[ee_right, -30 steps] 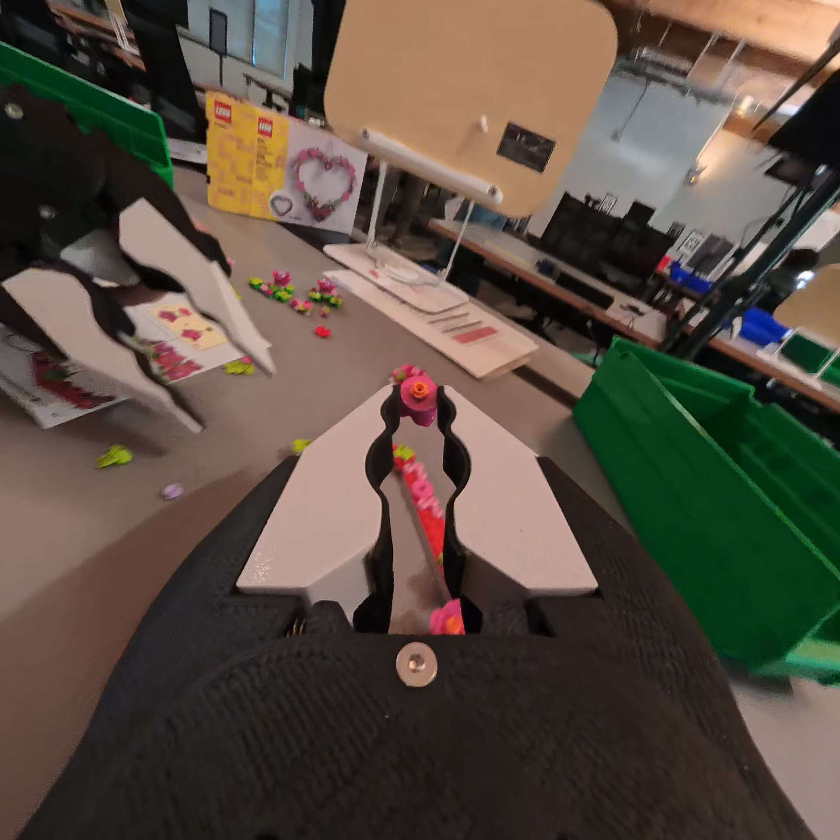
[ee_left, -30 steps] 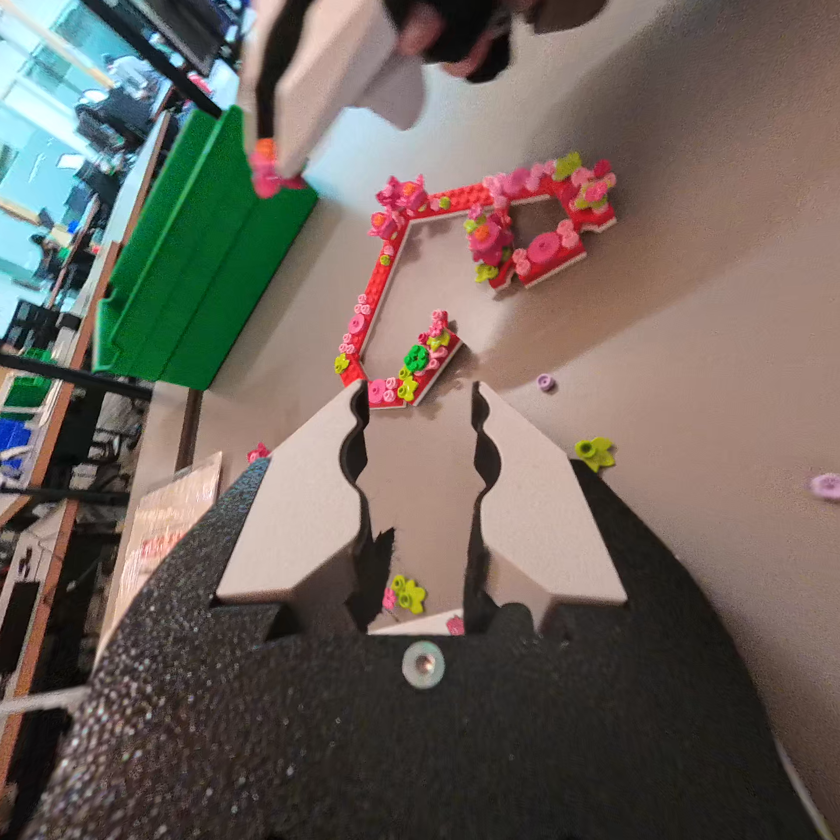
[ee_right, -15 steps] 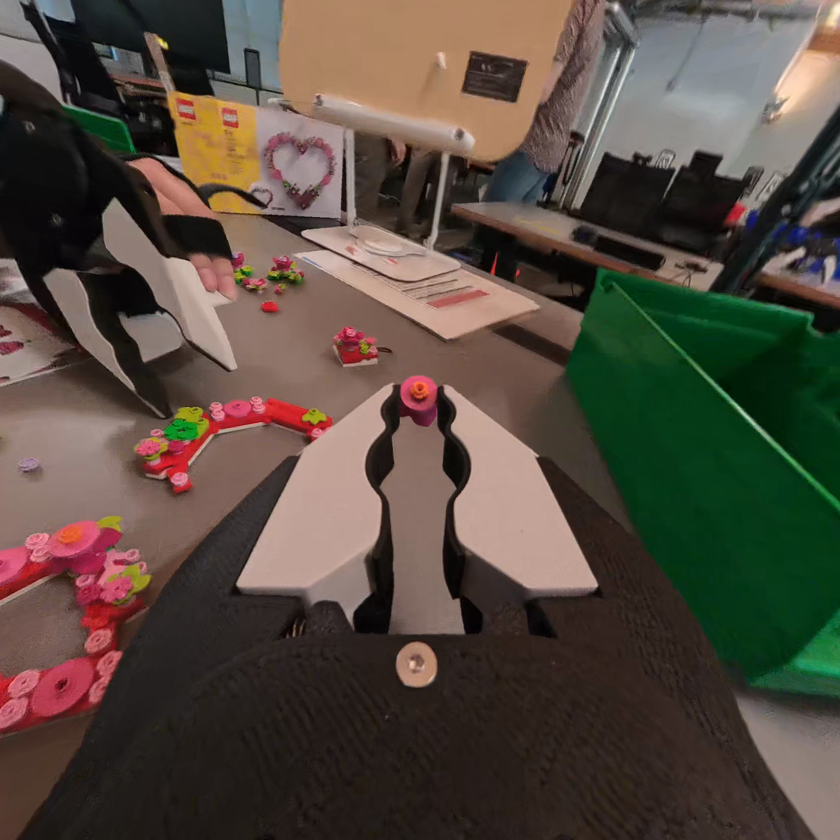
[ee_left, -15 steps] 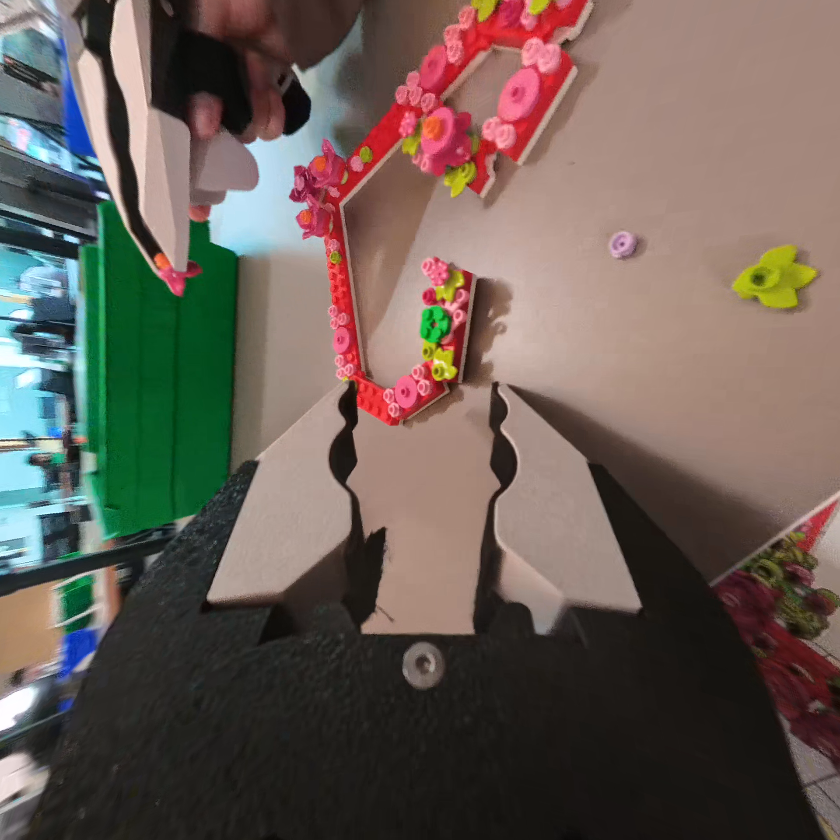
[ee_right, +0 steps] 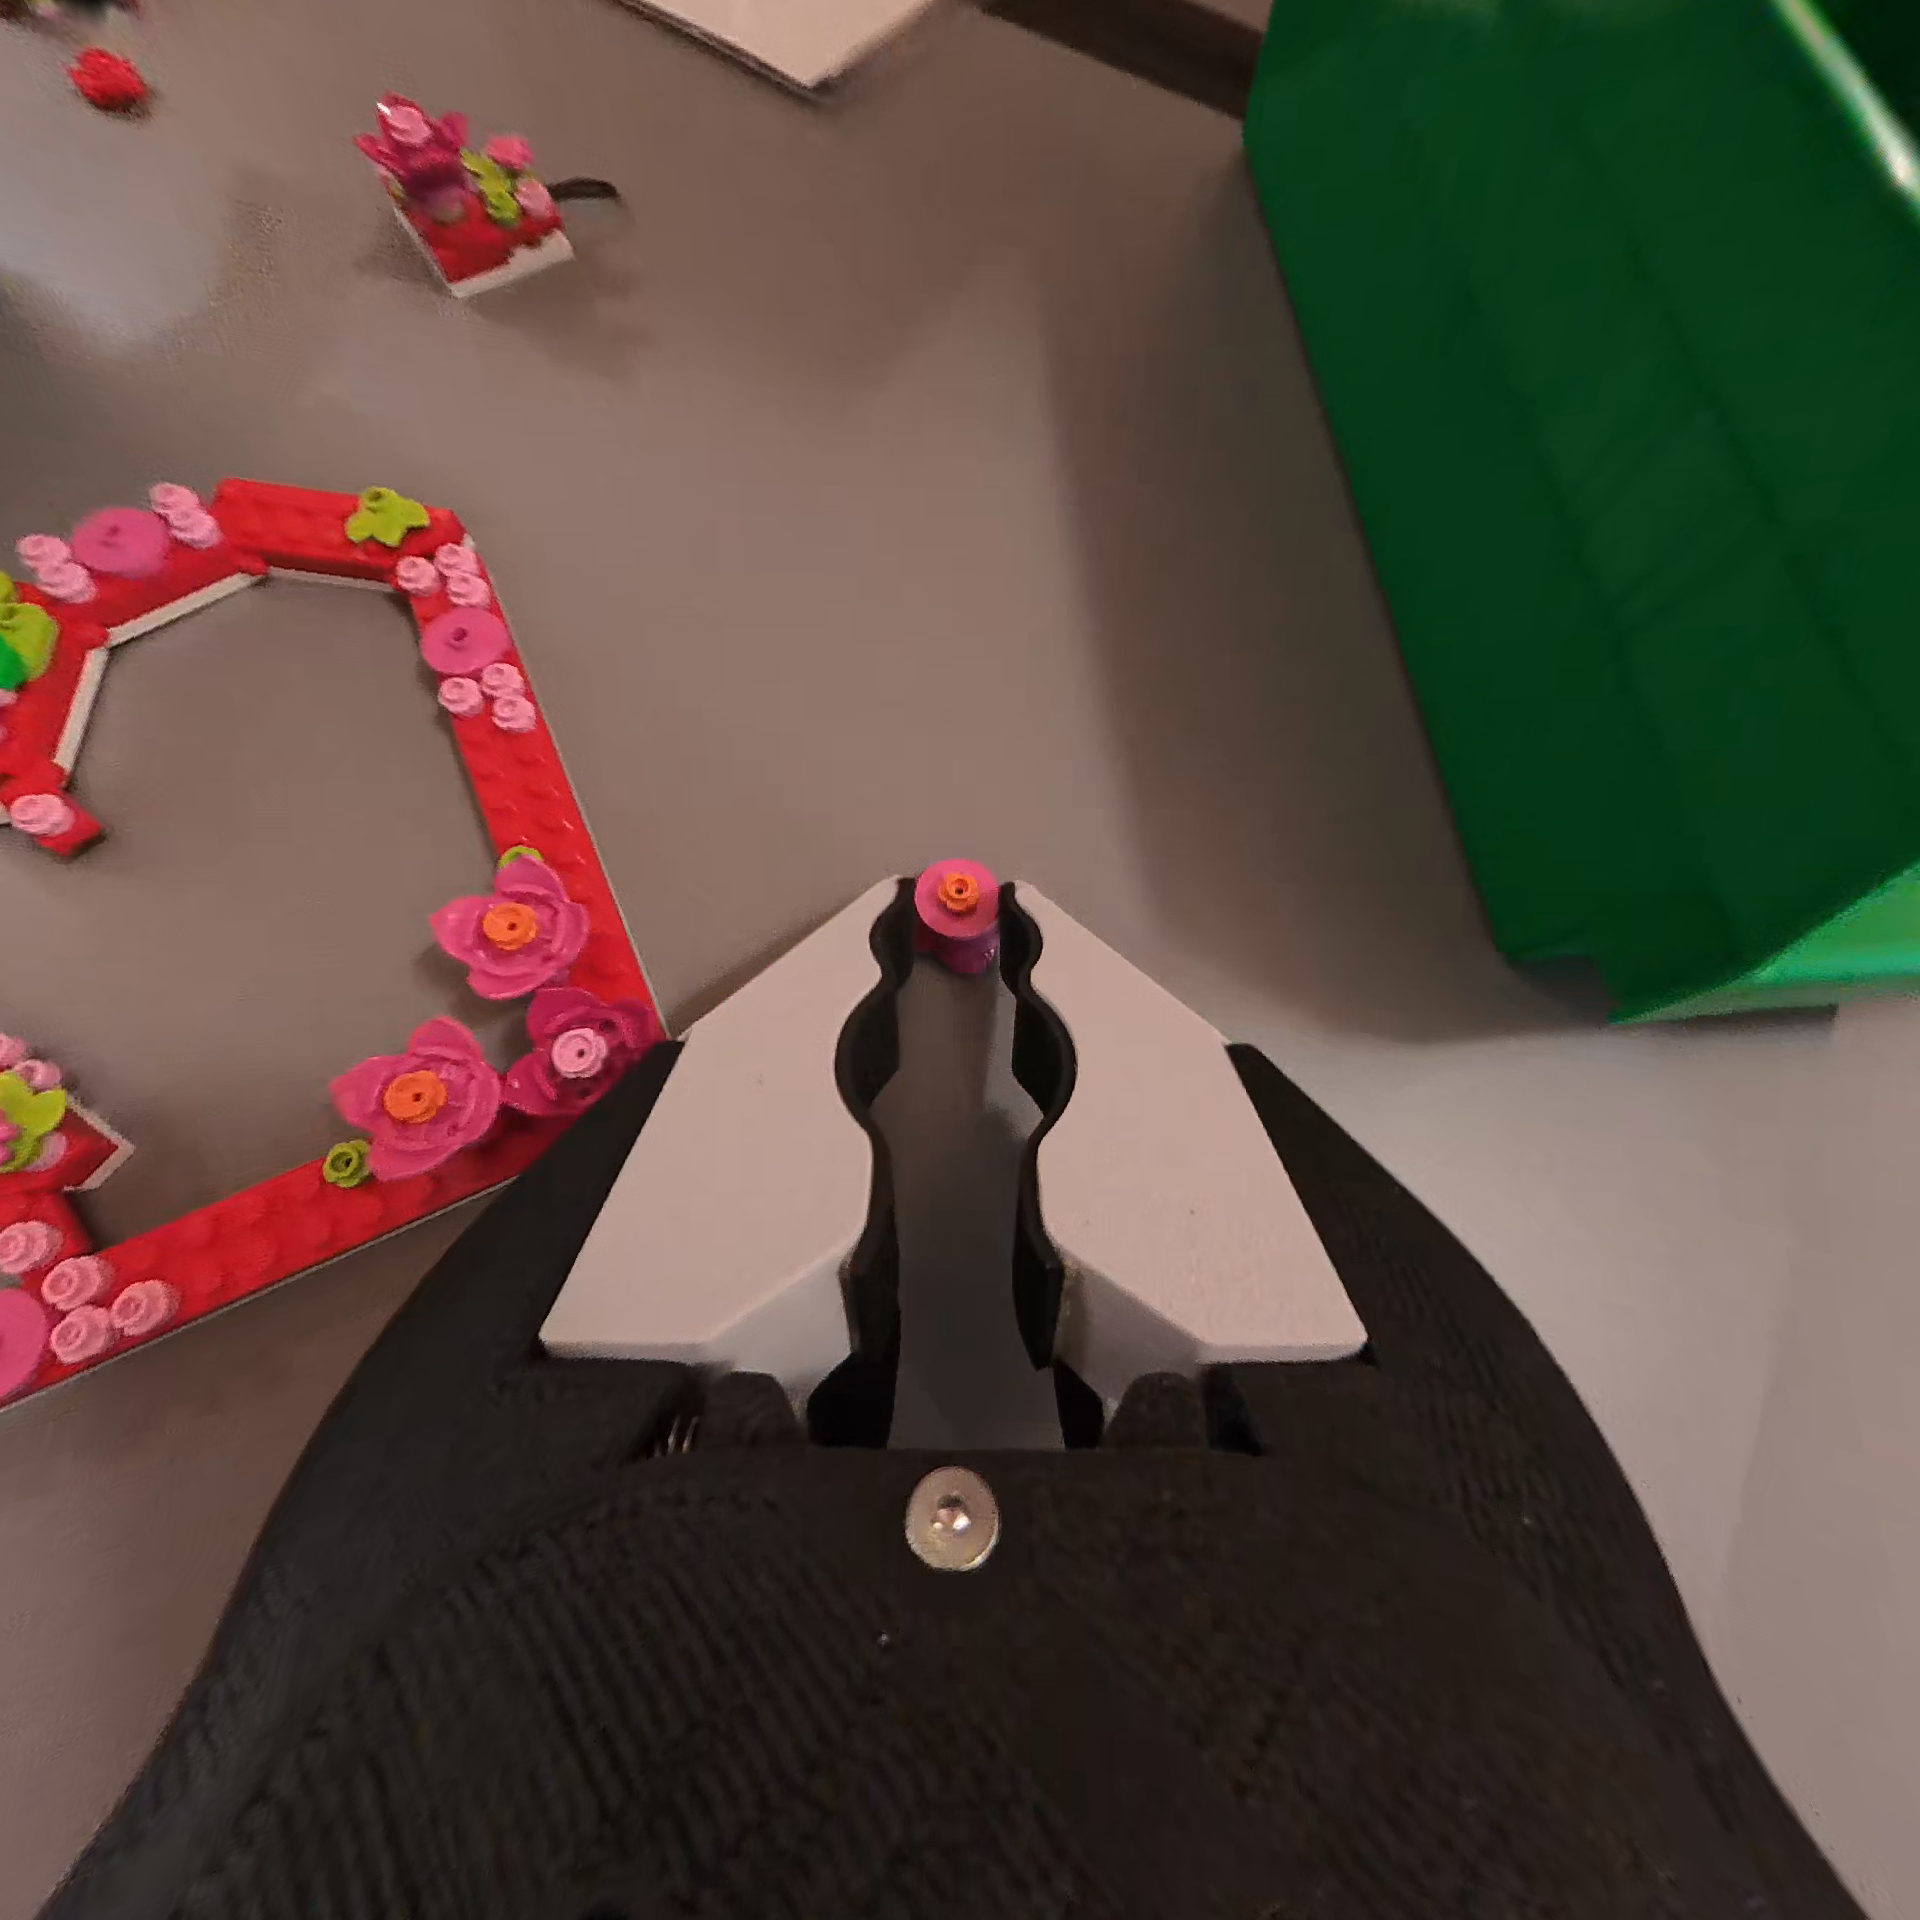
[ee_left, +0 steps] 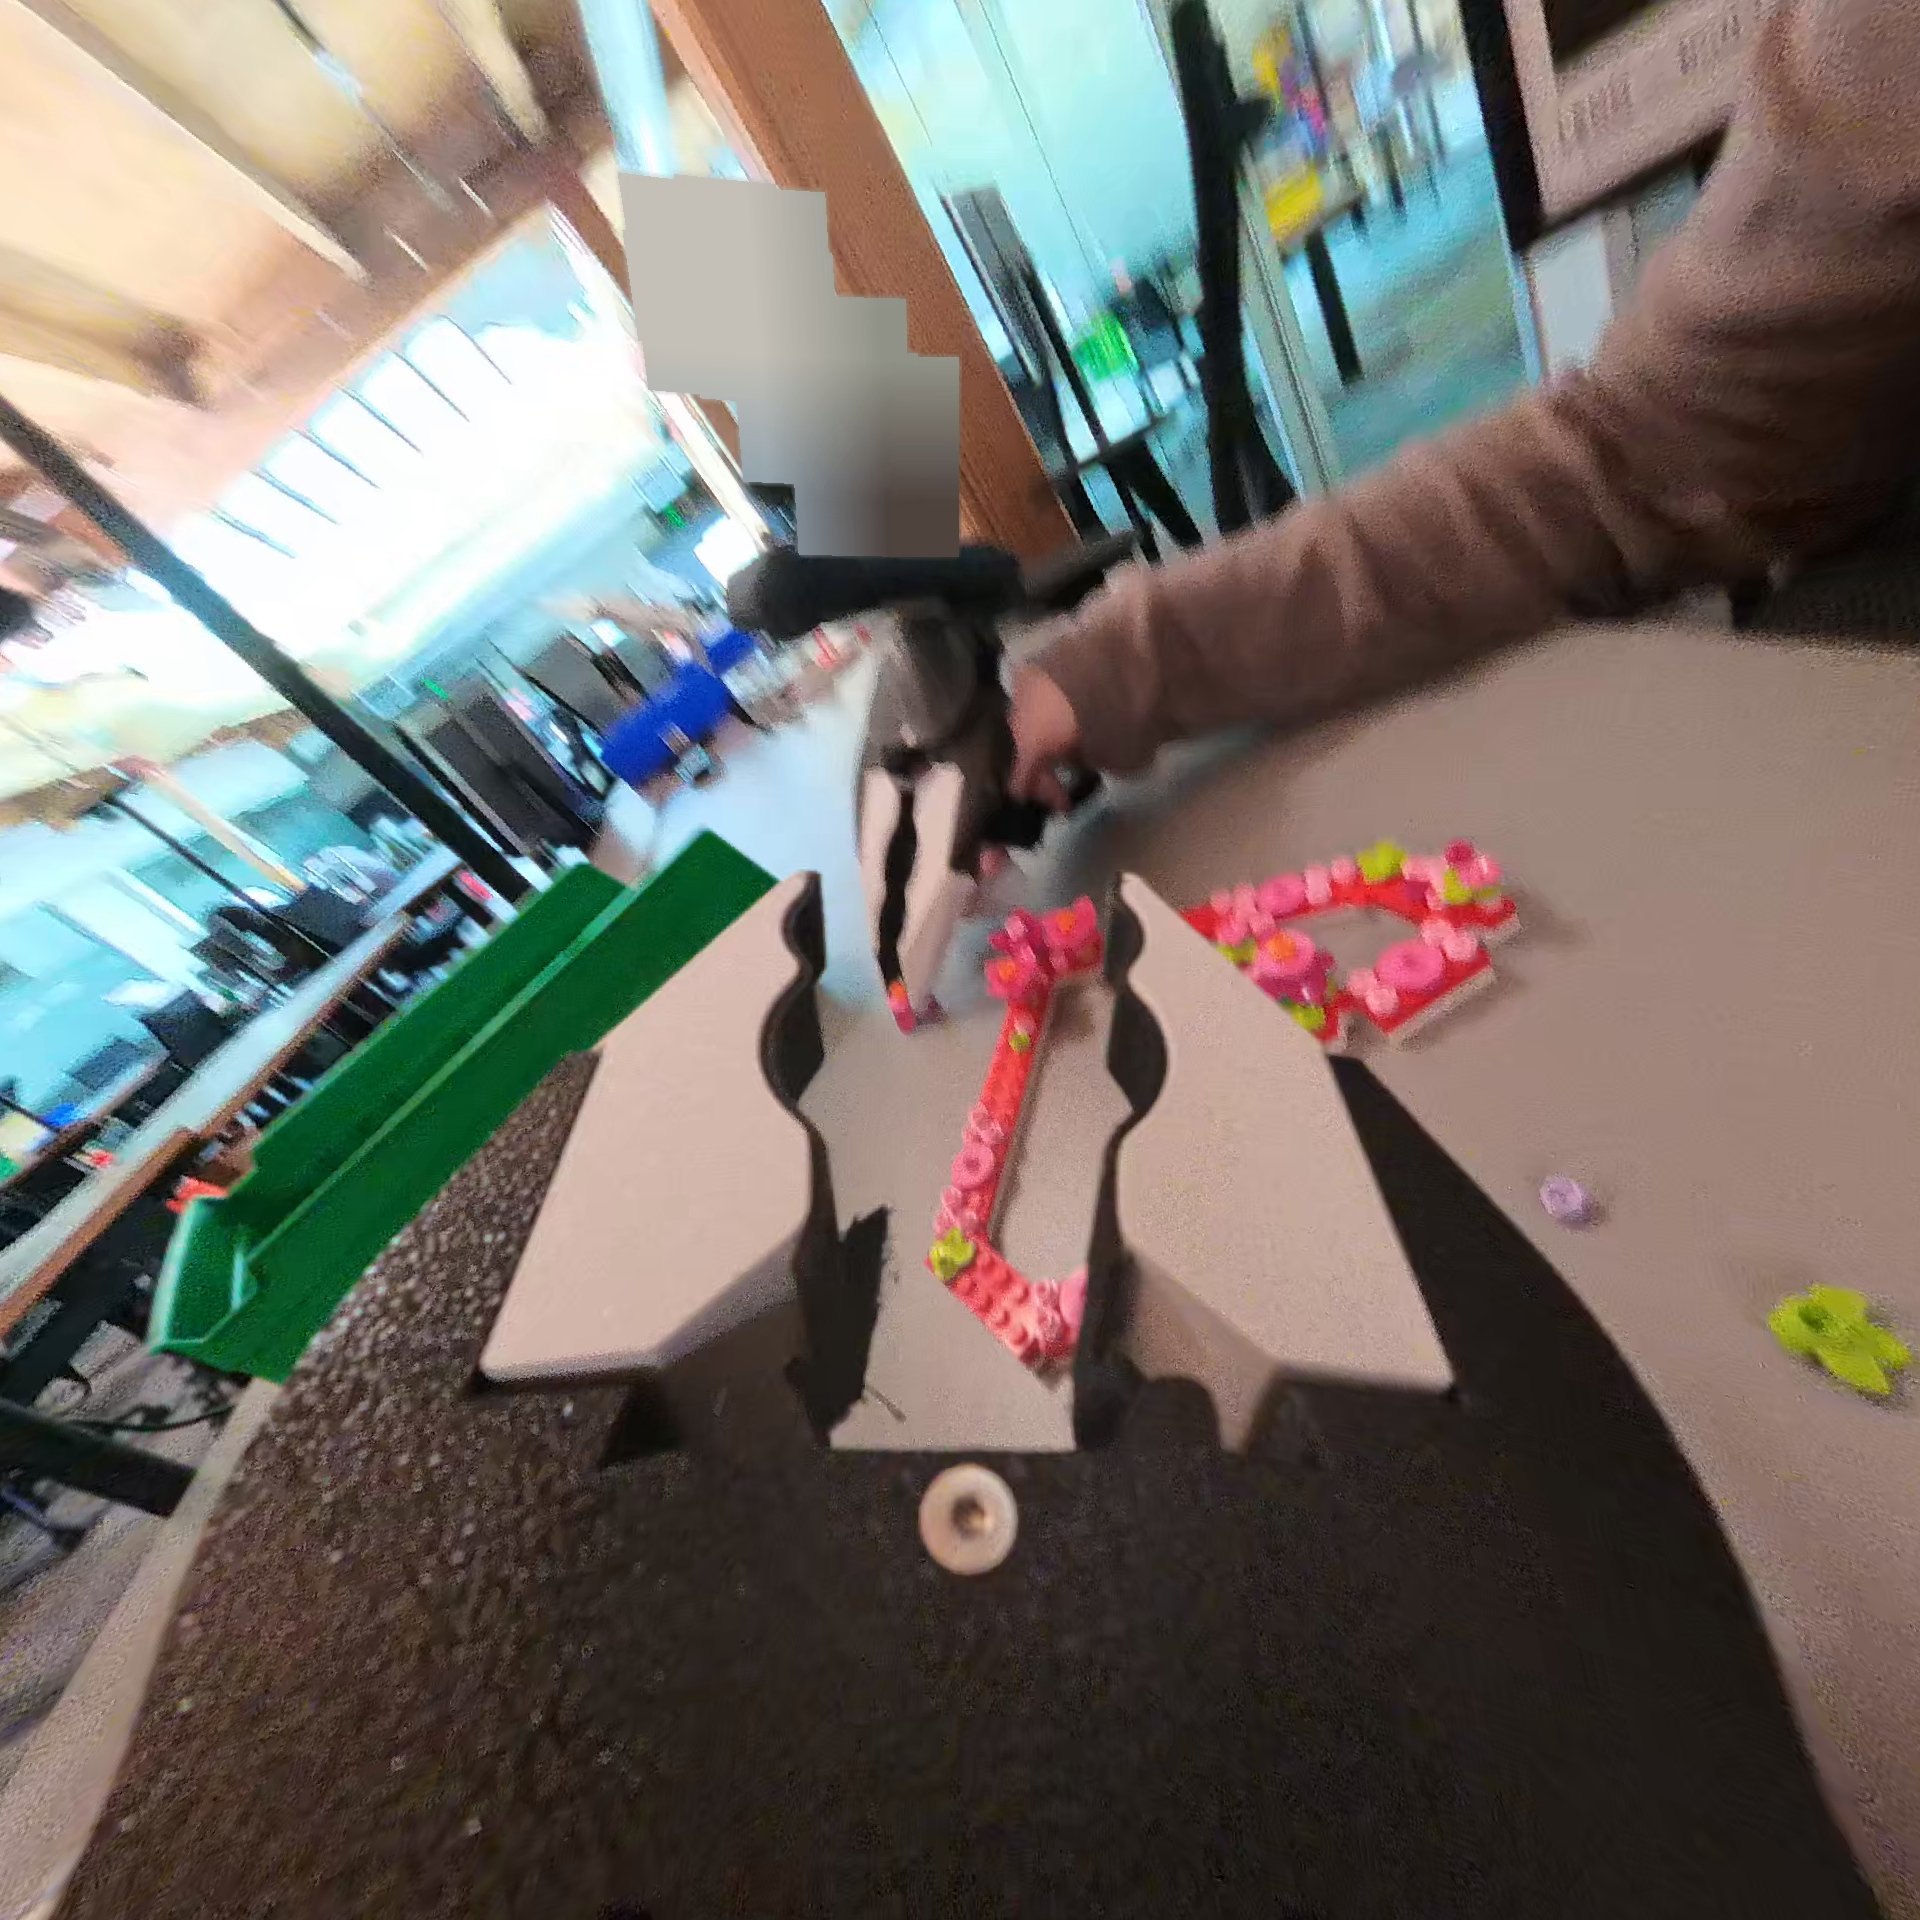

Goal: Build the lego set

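Note:
The red heart-shaped lego frame (ee_left: pixel 1000 1122), studded with pink flowers and lime leaves, lies on the grey table. My left gripper (ee_left: pixel 966 904) is open and empty, low over the frame's near corner, with one red side showing between its fingers. My right gripper (ee_right: pixel 956 920) is shut on a small magenta flower piece with an orange centre (ee_right: pixel 958 894). It holds the piece just right of the frame (ee_right: pixel 530 790), beside the magenta flowers (ee_right: pixel 509 930). In the left wrist view the right gripper (ee_left: pixel 914 966) points down next to the frame's far corner.
A green bin (ee_right: pixel 1610 468) stands right of the frame and also shows in the left wrist view (ee_left: pixel 468 1091). A small red sub-assembly with flowers (ee_right: pixel 468 197) lies farther off. A lilac round piece (ee_left: pixel 1567 1200) and a lime flower piece (ee_left: pixel 1834 1335) lie loose. A person's sleeve (ee_left: pixel 1403 582) reaches over the table. One gripper's finger ends stand about 20 cm off the other's.
My right gripper has come down with the flower piece and tilted toward the table beside the frame. My left gripper has swung and moved forward over the frame's near corner, still open.

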Demonstrator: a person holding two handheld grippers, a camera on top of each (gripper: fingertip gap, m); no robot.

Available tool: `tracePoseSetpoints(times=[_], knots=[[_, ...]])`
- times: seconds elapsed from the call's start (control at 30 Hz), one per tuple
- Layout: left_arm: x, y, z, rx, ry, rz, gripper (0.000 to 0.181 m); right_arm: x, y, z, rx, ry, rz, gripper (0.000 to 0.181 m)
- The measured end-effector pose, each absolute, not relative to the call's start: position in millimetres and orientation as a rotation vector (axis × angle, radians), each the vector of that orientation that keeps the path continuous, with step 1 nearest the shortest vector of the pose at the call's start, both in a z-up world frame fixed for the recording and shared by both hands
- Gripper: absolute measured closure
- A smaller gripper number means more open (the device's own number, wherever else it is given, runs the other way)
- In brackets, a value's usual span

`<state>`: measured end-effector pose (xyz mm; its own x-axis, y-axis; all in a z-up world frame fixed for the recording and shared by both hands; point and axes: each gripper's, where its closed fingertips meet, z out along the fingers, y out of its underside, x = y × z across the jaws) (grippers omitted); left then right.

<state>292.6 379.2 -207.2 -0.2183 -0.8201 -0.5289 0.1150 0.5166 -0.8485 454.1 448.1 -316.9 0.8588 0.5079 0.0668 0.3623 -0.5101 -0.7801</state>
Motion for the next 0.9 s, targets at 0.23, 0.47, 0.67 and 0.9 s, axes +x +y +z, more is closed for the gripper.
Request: tracePoseSetpoints(times=[0.23, 0.47, 0.67, 0.9], knots=[[291, 398, -208, -0.677, 1.310, -0.959, 0.133, 455, 450, -318, -2.159, -0.569, 0.202, 0.166], [295, 399, -209, -0.700, 1.302, -1.013, 0.132, 456, 451, -318, -2.152, -0.567, 0.143, 0.152], [291, 410, -201, -0.729, 1.225, -1.033, 0.131, 461, 456, -296, -2.043, -0.453, 0.159, 0.149], [287, 424, -193, -0.767, 1.139, -1.063, 0.131, 394, 420, -241, -1.762, -0.750, 0.350, 0.154]])
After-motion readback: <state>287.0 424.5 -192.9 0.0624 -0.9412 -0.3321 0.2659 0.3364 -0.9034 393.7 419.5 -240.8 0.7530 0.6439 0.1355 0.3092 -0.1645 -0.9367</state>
